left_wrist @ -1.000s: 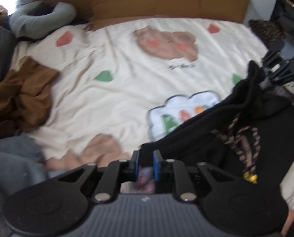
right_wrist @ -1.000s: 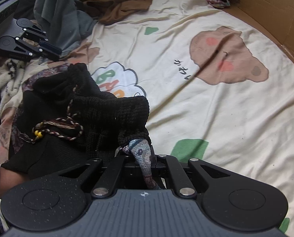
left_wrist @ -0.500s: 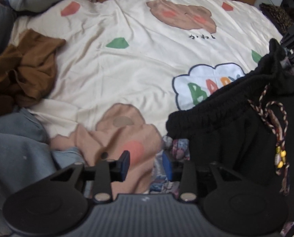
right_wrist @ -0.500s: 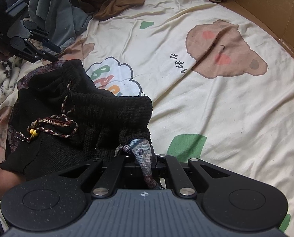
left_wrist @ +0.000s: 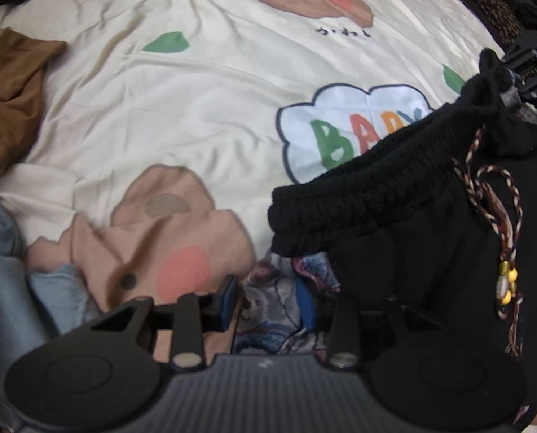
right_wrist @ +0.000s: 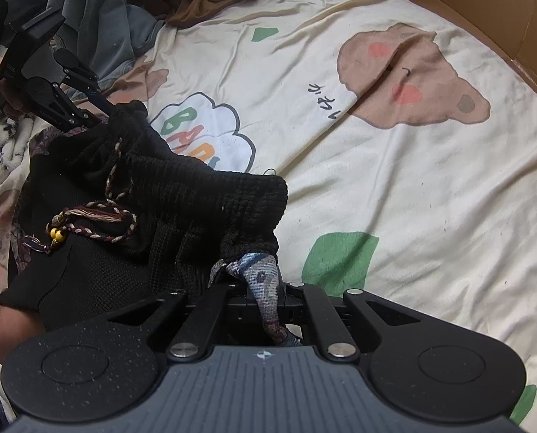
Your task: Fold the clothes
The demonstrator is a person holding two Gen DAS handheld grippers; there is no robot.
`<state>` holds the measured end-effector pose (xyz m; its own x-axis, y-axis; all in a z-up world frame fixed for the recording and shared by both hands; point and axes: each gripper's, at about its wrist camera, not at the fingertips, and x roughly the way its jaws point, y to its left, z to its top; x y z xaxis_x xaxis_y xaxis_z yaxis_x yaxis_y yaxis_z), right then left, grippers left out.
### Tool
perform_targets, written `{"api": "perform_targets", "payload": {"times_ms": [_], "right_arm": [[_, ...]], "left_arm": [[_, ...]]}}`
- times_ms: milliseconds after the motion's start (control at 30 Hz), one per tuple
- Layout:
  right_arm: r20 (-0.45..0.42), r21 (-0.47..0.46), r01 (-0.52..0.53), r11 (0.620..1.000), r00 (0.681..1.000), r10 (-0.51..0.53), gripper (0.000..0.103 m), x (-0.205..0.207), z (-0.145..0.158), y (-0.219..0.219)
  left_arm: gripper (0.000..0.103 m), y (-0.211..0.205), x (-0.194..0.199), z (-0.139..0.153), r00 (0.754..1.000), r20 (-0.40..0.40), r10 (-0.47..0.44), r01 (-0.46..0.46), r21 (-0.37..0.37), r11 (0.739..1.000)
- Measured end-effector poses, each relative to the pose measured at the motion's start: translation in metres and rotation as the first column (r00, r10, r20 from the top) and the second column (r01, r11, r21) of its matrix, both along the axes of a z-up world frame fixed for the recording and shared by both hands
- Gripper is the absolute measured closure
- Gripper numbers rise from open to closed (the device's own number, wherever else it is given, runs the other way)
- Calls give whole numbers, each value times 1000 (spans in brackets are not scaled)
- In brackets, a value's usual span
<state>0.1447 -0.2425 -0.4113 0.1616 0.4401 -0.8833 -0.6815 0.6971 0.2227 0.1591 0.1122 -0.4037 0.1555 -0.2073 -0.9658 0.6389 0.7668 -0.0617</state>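
A black knit garment (left_wrist: 394, 209) with an elastic waistband and a beaded braided drawstring (left_wrist: 499, 216) is bunched on the cream bear-print sheet (left_wrist: 196, 108). My left gripper (left_wrist: 266, 301) is open just above the garment's patterned lining (left_wrist: 268, 310), beside the waistband corner; the pads do not press on it. My right gripper (right_wrist: 264, 297) is shut on a twisted bit of that patterned lining (right_wrist: 261, 274) at the other waistband corner. The black garment (right_wrist: 160, 198) stretches from it toward the left gripper (right_wrist: 100, 108), seen at the far end. The right gripper (left_wrist: 520, 68) shows at the edge of the left wrist view.
A brown garment (left_wrist: 8, 90) and grey-blue clothes (left_wrist: 1, 288) lie at the sheet's left side. A cardboard wall (right_wrist: 502, 11) borders the bed. A leopard-print item (left_wrist: 495, 18) sits past the far right corner. A hand (right_wrist: 8, 328) shows under the black garment.
The left gripper's jaws went from nearly closed at the waistband corner to apart, and the gripper sank closer to the sheet. The right gripper kept still, gripping the lining.
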Motion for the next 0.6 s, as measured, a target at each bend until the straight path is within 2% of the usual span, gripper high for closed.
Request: {"api": "perform_targets", "payload": {"times_ms": [233,333,500,567,600], "right_arm": [[-19,0,30,1000,999,-30,103,2,-7,-4],[-20,-4,42,999,999,-42,103,3,-11,-5],[-12,-8,51,999,999,-51,103,3,-11,-6],[-9,-9,54,998,998,-55,102,3,-11,-7],[-7,-10,56,998,998,-56,102,3,-11,-7]], "left_arm": [[64,-12,-2,-7,999,10,-35,35,13,999],[58,-19,-8,-12,996,25,-80,79,38,996],[59,-22,-7,-12,997,15,-72,71,57,996],[68,-21,-10,-11,997,24,-72,71,50,996],[78,-20,-11,-10,998,26,-60,59,40,997]]}}
